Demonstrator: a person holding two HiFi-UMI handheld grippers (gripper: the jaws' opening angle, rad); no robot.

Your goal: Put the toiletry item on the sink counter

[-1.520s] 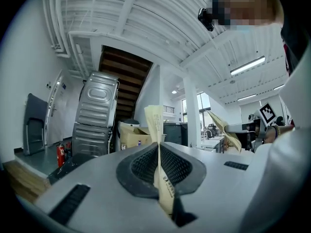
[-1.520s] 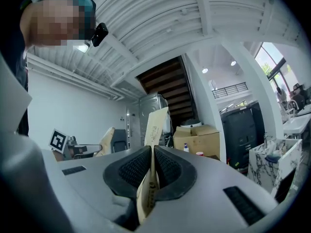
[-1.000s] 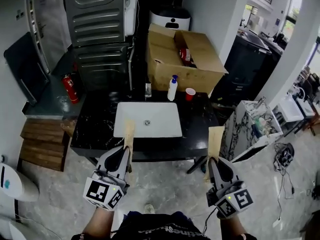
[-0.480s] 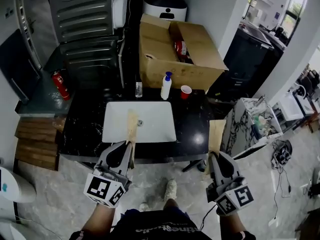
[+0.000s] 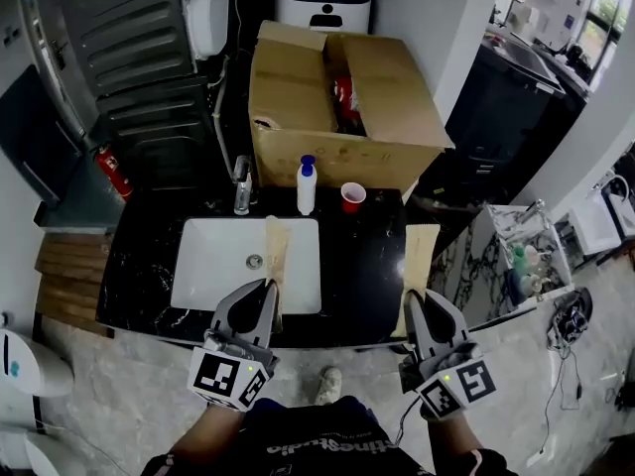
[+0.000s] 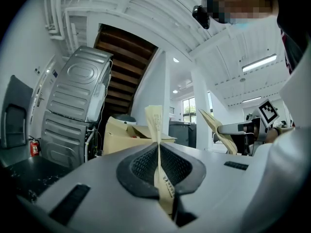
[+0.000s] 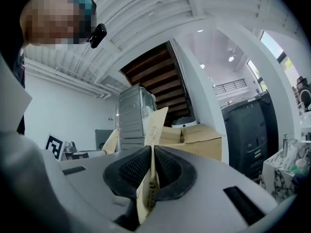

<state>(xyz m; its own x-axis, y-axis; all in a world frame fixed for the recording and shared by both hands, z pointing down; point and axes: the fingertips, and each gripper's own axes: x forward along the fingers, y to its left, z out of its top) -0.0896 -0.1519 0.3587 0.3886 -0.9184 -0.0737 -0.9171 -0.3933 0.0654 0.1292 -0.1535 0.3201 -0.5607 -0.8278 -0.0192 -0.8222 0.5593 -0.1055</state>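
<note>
Each hand holds a flat tan paper packet upright. My left gripper is shut on one packet, which stands over the front right part of the white basin. In the left gripper view the jaws pinch the thin packet edge-on. My right gripper is shut on the second packet, above the right front corner of the black marble sink counter. Seen from the right gripper view, its closed jaws clamp that packet.
A faucet, a white pump bottle and a red cup stand along the counter's back edge. Behind them is an open cardboard box. A red fire extinguisher and wooden boards lie left; a marble-patterned stand is right.
The counter has drawn nearer and shifted left in the head view. Both packets now reach over its front part. Both grips are unchanged.
</note>
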